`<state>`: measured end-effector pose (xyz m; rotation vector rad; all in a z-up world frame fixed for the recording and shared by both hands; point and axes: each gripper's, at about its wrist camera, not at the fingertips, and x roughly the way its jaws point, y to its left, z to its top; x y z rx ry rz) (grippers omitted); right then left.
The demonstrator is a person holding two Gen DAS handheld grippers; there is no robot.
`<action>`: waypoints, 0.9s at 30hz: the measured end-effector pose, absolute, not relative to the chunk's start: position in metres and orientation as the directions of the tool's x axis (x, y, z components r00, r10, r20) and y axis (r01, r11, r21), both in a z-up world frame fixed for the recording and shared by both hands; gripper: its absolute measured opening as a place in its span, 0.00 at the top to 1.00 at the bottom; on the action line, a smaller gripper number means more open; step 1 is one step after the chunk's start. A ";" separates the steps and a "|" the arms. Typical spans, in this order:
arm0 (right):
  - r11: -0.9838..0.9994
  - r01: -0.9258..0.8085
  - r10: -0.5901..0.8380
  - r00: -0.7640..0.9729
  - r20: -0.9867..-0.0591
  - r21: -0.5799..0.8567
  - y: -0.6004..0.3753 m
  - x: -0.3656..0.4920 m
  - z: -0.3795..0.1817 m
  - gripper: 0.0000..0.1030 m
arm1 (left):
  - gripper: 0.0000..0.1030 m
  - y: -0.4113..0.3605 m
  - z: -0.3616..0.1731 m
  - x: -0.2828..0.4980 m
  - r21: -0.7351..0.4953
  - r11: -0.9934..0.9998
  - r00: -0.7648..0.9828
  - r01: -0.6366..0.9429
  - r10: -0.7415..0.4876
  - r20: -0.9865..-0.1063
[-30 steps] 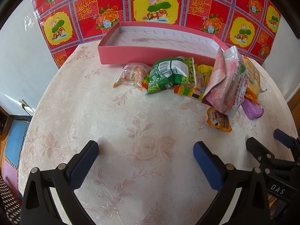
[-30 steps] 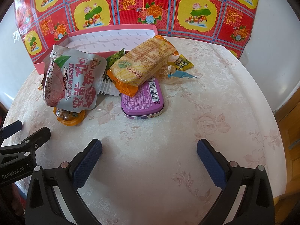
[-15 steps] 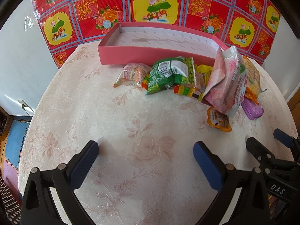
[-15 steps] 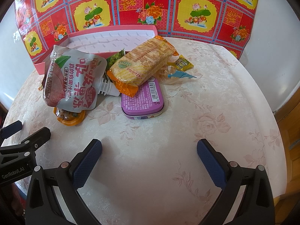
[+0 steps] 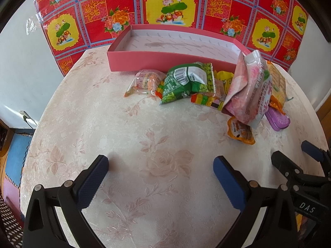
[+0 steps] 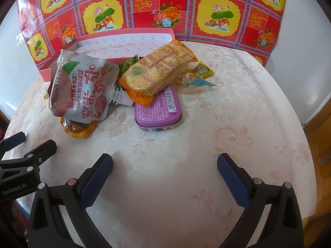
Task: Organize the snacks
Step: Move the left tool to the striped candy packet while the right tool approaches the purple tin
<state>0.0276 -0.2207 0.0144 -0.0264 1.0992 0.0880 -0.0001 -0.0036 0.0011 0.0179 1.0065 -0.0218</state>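
Two hand-held grippers hover low over the tabletop [image 5: 86, 111], side by side. The left hand-held gripper [image 5: 161, 172] has its blue-padded jaws spread wide with nothing between them, and the right hand-held gripper [image 6: 164, 170] is likewise wide apart and holds nothing. Beyond the right one, a purple tin [image 6: 158, 111] lies flat, its far end tucked under an orange cracker packet [image 6: 159, 70]. To the left of these a grey-and-pink jelly pouch [image 6: 82, 86] leans over a small orange jelly cup [image 6: 78, 129]. A yellow candy packet [image 6: 202, 71] and a blue dinosaur-shaped piece [image 6: 199, 83] lie just to the right of the crackers. Beyond the left one, a green pea packet [image 5: 186, 82] rests beside a clear-wrapped snack [image 5: 144, 81] and a rainbow-striped candy packet [image 5: 206, 99]. All the snacks sit heaped in front of the pink box [image 5: 165, 61], whose white inside holds none of them. Behind the box hangs a red and yellow flowered cloth [image 5: 169, 6].
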 end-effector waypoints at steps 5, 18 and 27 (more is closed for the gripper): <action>0.995 -0.094 0.080 0.457 -0.886 0.041 -0.227 0.030 0.016 0.10 | 0.04 -0.004 0.006 0.001 0.003 0.999 0.535 0.033 -0.015 -0.845; 0.988 -0.103 0.152 0.472 -0.868 0.117 -0.235 0.044 0.021 0.17 | 0.14 0.019 0.016 0.016 -0.018 1.000 0.576 -0.003 -0.013 -0.818; 0.985 -0.116 0.168 0.472 -0.865 0.128 -0.235 0.056 0.020 0.22 | 0.21 0.035 0.022 0.041 -0.035 0.998 0.586 -0.051 0.001 -0.810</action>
